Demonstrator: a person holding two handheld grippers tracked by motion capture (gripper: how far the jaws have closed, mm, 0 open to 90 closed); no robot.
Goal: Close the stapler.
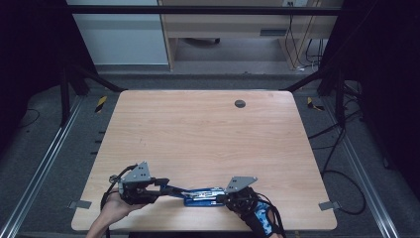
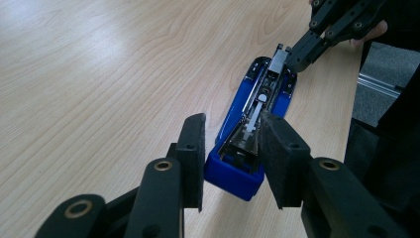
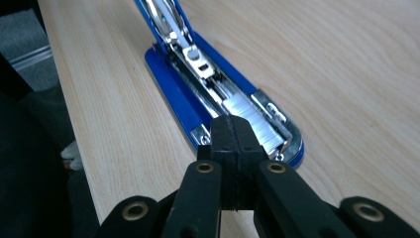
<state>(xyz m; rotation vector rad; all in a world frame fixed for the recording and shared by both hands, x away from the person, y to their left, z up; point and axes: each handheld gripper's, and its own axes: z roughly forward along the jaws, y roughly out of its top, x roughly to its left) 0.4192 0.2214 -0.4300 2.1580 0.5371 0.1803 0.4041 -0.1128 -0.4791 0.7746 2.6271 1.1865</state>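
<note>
Lying opened on the table (image 1: 208, 124), the blue stapler (image 2: 237, 171) sits between the left tool's (image 2: 230, 148) spread jaws, while the right tool (image 3: 232, 136) is pressed together at its other end.

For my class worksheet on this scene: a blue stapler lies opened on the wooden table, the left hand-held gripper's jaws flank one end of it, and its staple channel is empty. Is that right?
Not quite: the channel is not empty. The right gripper view shows a strip of staples lying in the blue stapler. The rest stands: it lies opened on the table, with the left hand-held gripper flanking one end.

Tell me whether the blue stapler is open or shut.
Open: the blue stapler lies on the table with its metal staple channel exposed, a strip of staples visible inside.
</note>
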